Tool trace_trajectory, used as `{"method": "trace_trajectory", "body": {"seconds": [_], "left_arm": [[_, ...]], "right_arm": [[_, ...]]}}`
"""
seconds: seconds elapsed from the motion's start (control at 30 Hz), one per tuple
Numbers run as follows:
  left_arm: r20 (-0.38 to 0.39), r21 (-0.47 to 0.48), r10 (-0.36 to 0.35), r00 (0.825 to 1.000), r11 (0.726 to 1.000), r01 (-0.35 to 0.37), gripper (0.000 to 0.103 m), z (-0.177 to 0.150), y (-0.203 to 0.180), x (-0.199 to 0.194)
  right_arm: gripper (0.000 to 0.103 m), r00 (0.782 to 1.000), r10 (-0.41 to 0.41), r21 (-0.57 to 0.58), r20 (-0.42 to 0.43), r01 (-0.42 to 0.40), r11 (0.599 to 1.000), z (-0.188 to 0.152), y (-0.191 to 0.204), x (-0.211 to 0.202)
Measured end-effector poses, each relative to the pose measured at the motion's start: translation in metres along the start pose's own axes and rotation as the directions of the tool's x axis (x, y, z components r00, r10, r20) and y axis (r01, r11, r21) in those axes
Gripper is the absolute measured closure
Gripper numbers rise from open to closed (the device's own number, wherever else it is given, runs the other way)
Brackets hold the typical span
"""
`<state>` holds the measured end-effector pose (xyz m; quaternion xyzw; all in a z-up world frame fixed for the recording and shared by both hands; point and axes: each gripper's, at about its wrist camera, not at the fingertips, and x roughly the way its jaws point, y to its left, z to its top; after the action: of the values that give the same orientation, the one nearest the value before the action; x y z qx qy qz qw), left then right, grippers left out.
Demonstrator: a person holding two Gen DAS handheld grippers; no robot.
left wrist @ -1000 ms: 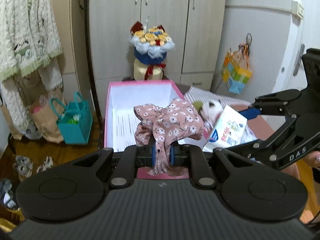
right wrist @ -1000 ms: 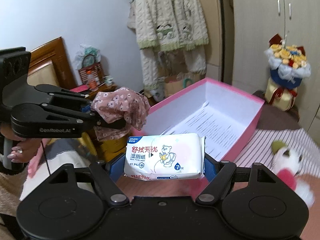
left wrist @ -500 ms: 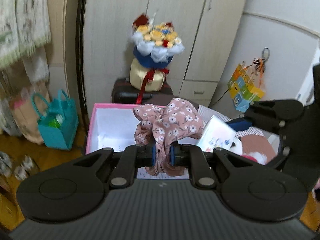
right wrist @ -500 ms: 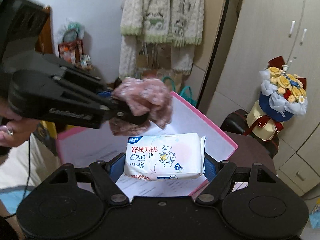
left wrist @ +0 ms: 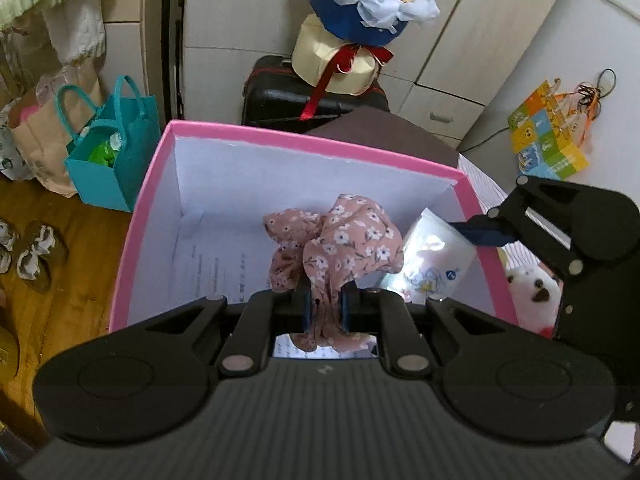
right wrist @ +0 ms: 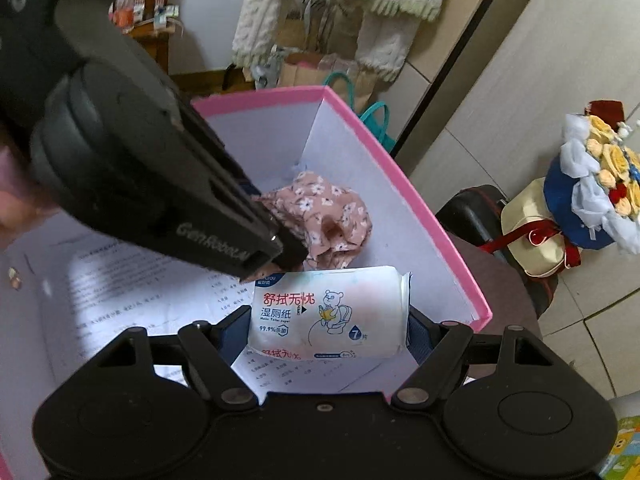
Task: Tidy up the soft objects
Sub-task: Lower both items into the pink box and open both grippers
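Both grippers are over the pink box [left wrist: 140, 216] right now, pointing down into it. The left gripper [left wrist: 325, 307] is clamped tight on a pink floral cloth [left wrist: 340, 240], bunched up between its pads, with the loose folds puffing out above the fingertips. From the right wrist view the cloth sits toward the box's far corner, over the white inside; can't tell if it's touching the bottom.

The right gripper [right wrist: 322, 326] is squeezing a pack of wet wipes [right wrist: 326, 312] by its two short ends, jaws spread fairly wide because the pack is wide. The pack hangs over the box's near-right part, just beside the right wall, with printed paper sheets [right wrist: 120, 280] lining the box floor below it.

Outside the box: a white plush toy [left wrist: 530, 284] sits just past the right wall, a teal bag [left wrist: 108, 152] stands on the wooden floor to the left, and a flower bouquet [left wrist: 360, 20] rests on a black suitcase [left wrist: 280, 96] beyond the far edge.
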<state>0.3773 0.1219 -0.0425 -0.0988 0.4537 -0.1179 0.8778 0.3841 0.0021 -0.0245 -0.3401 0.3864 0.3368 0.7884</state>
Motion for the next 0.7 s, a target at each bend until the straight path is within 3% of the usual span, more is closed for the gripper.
{"method": "trace_trajectory", "body": {"seconds": [0.27, 0.33, 0.4, 0.53, 0.7], "left_arm": [[-0.023, -0.026, 0.045, 0.999, 0.999, -0.046, 0.087, 0.004, 0.0, 0.015], [-0.01, -0.01, 0.06, 0.998, 0.998, -0.06, 0.076, 0.002, -0.003, 0.013], [0.022, 0.015, 0.055, 0.998, 0.998, -0.055, 0.059, -0.001, -0.005, 0.005], [0.08, 0.034, 0.026, 0.996, 0.999, -0.029, 0.054, -0.003, -0.004, -0.016], [0.145, 0.086, -0.003, 0.989, 0.996, -0.01, 0.053, -0.011, -0.004, -0.052]], "right_arm": [[0.022, 0.998, -0.042, -0.061, -0.046, 0.039, 0.997, 0.005, 0.007, 0.02], [0.02, 0.997, -0.062, -0.071, -0.05, 0.059, 0.996, 0.004, 0.009, 0.023], [0.018, 0.996, -0.085, -0.071, -0.038, 0.083, 0.994, 0.003, 0.01, 0.021], [0.017, 0.994, -0.105, -0.021, 0.033, 0.106, 0.994, -0.004, 0.009, -0.004], [0.017, 0.988, -0.056, 0.097, 0.147, 0.042, 0.994, -0.025, 0.009, -0.055]]}}
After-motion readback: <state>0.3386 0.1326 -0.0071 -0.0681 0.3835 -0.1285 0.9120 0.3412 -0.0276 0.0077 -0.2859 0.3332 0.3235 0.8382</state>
